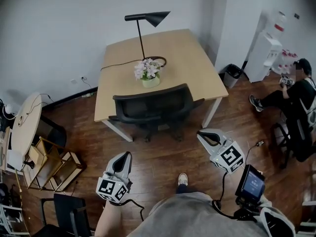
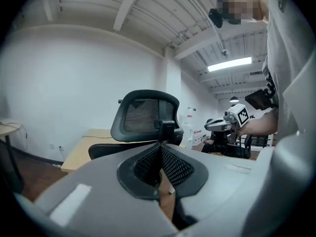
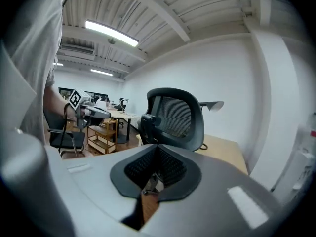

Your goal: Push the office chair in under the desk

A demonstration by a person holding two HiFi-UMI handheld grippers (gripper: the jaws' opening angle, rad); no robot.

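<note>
A black mesh-backed office chair stands at the near edge of the light wooden desk, backrest towards me and just outside the desk edge. Its seat is hidden below the backrest. Both grippers hang short of it over the floor, touching nothing. My left gripper is below and left of the chair, its jaws shut with nothing between them. My right gripper is near the chair's right side, also shut and empty. The left gripper view has the chair straight ahead beyond the closed jaws. The right gripper view shows the chair the same way.
On the desk stand a black lamp and a flower pot. A bin, a water dispenser and a seated person are at the right. At the left are a round table, a wooden rack and another chair.
</note>
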